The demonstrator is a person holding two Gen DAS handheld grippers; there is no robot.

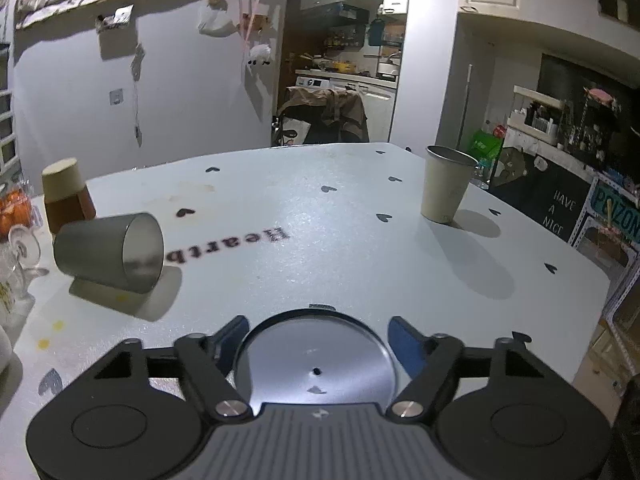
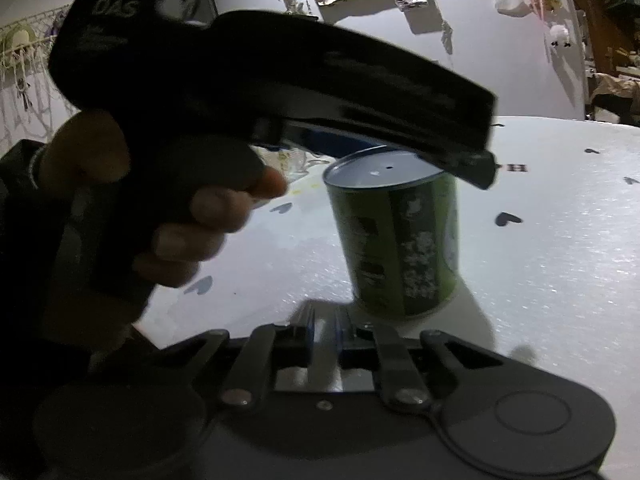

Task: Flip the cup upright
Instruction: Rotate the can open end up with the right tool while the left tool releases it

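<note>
Looking past my left claw [image 1: 316, 344], spread wide around a can [image 1: 316, 364], I see the cup [image 1: 110, 254] lying sideways, far left of the can, mouth facing right, while my right claw [image 2: 324, 332] sits pinched together, empty, farther off.

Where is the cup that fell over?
In the left wrist view, the tipped grey cup lies on its side at the left of the white table, just in front of a brown jar, its open mouth facing the printed word.
</note>
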